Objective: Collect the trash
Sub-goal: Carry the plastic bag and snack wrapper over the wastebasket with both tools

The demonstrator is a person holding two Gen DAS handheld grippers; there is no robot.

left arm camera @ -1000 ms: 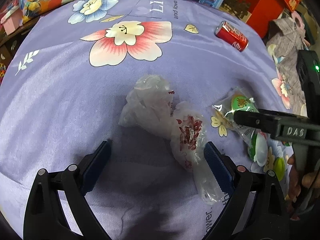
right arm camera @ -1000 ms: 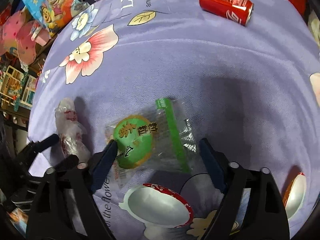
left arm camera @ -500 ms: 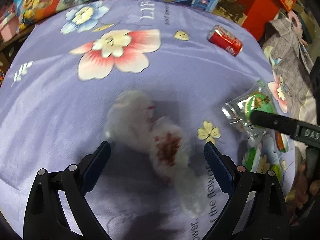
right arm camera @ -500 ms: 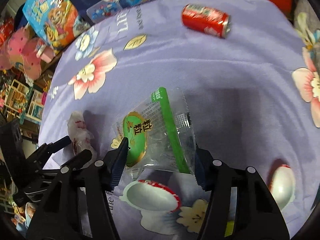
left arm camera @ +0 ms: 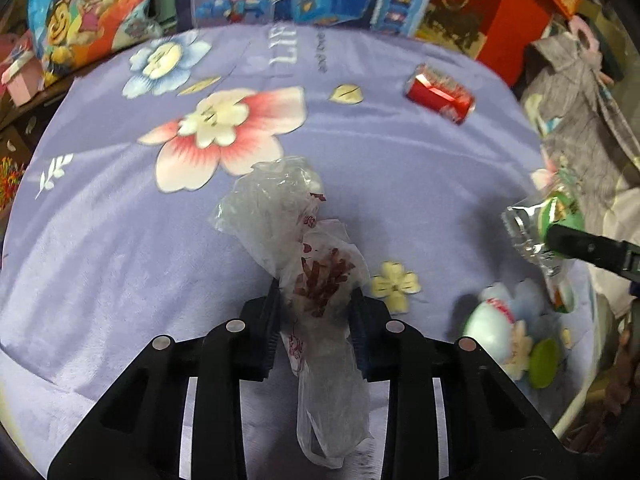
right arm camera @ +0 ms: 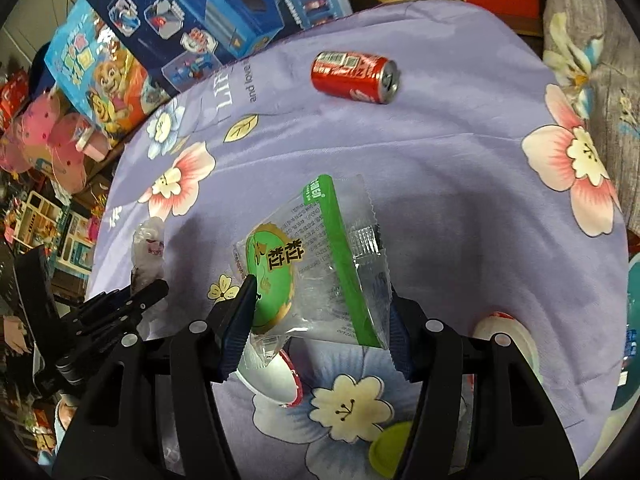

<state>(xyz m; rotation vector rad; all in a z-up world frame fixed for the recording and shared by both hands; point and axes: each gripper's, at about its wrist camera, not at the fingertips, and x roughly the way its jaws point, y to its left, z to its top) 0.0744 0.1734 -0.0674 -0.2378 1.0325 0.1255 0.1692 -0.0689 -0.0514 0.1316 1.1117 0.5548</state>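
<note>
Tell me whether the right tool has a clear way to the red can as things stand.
Probably not yet. The cloth between the right tool and the red can lies bare, so nothing blocks the path, but the tool is already clamped on the green snack wrapper, which must go first.

This looks like a toy shop or its stockroom. Boxed toys (right arm camera: 224,12) in bright blue packaging stand packed edge to edge behind the tabletop (right arm camera: 460,184), beside a cartoon-dog toy pack (right arm camera: 100,68), pink fans (right arm camera: 48,140) and red gift bags (left arm camera: 500,12). More packaged goods fill a shelf (right arm camera: 44,216) at the left.
</note>
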